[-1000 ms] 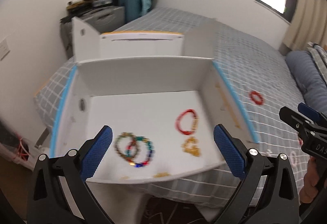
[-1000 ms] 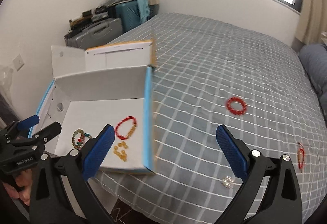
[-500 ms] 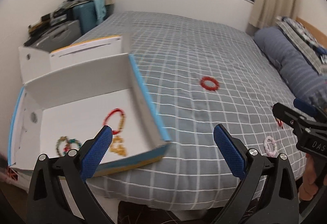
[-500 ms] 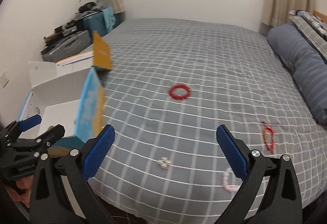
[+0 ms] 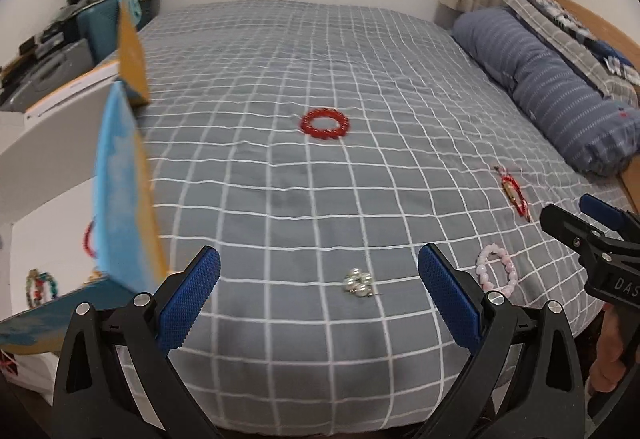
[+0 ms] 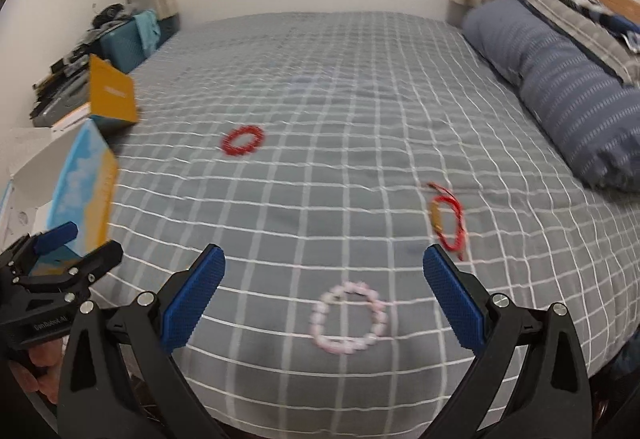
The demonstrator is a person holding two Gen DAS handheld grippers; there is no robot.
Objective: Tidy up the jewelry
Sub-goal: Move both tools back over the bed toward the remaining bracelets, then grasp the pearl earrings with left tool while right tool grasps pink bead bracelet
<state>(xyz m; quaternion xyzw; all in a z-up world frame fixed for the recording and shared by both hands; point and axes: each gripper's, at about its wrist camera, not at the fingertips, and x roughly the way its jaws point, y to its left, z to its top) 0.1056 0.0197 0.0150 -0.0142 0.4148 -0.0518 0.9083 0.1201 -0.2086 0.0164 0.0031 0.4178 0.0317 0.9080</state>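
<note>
Open bedspread (image 5: pixel 320 199) lies ahead toward 12 o'clock. The box (image 5: pixel 120 199) wall blocks 9 o'clock; the pillow (image 6: pixel 568 95) bounds 2 o'clock. Small bracelets lie well apart.

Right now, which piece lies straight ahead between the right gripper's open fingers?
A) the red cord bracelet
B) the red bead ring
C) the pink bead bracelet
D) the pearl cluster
C: in the right wrist view the pink bead bracelet lies on the bedspread centred between the open right gripper fingers.
</note>
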